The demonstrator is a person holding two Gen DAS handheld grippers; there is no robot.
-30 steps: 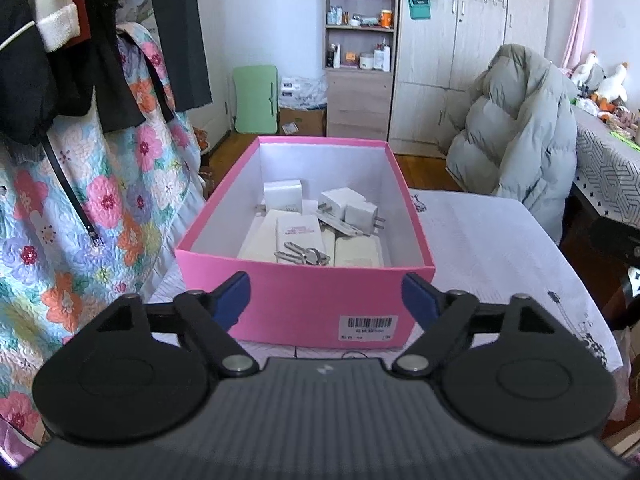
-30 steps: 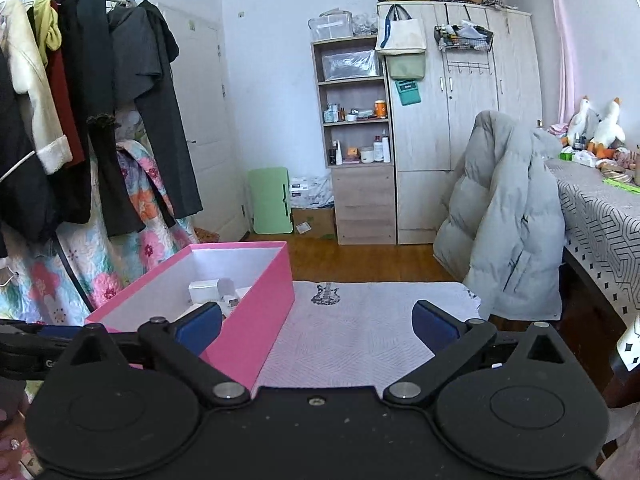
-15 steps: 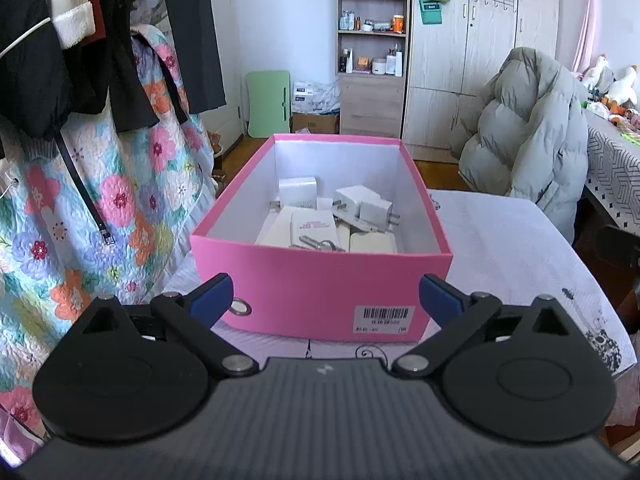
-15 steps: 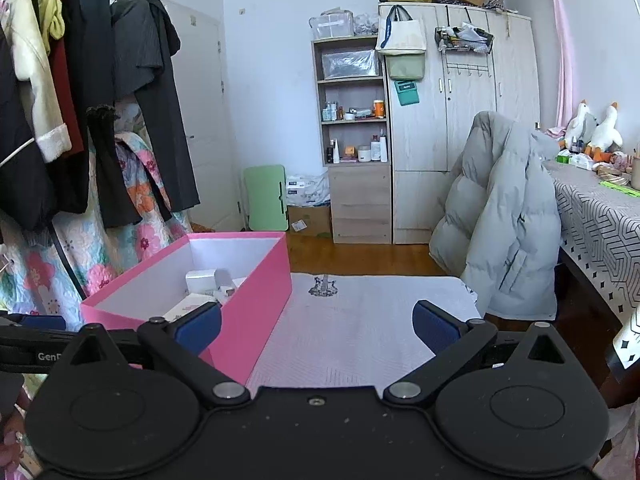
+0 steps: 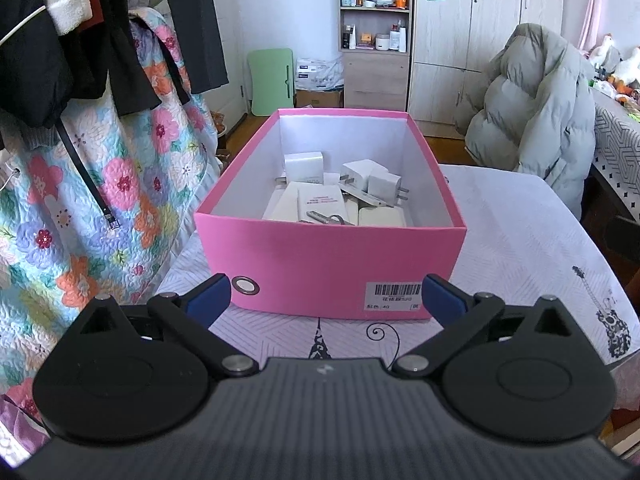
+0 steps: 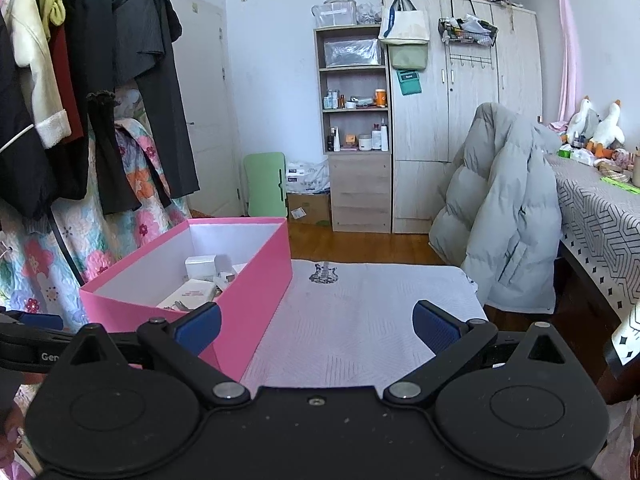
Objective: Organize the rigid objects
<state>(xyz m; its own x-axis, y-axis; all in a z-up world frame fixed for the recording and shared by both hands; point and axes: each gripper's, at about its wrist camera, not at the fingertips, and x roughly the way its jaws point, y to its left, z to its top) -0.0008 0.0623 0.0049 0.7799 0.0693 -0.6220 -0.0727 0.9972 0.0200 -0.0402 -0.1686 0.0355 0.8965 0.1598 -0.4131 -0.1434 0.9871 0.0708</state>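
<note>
A pink box (image 5: 332, 264) sits on the cloth-covered counter (image 5: 520, 240), holding white chargers (image 5: 372, 180), flat white packets (image 5: 316, 202) and a small metal tool (image 5: 326, 218). The left gripper (image 5: 326, 294) hangs just before the box's near wall, fingers spread wide and empty; the right gripper (image 6: 316, 326) hovers beside the box over bare cloth, likewise wide apart and holding nothing. The chargers look light, stiff and smooth-sided, likely best pinched across their flat faces, clear of the prongs; the cardboard walls would flex under a hard squeeze.

White chargers (image 5: 370, 178) and keys (image 5: 326, 216) inside open pink box (image 5: 332, 268).
</note>
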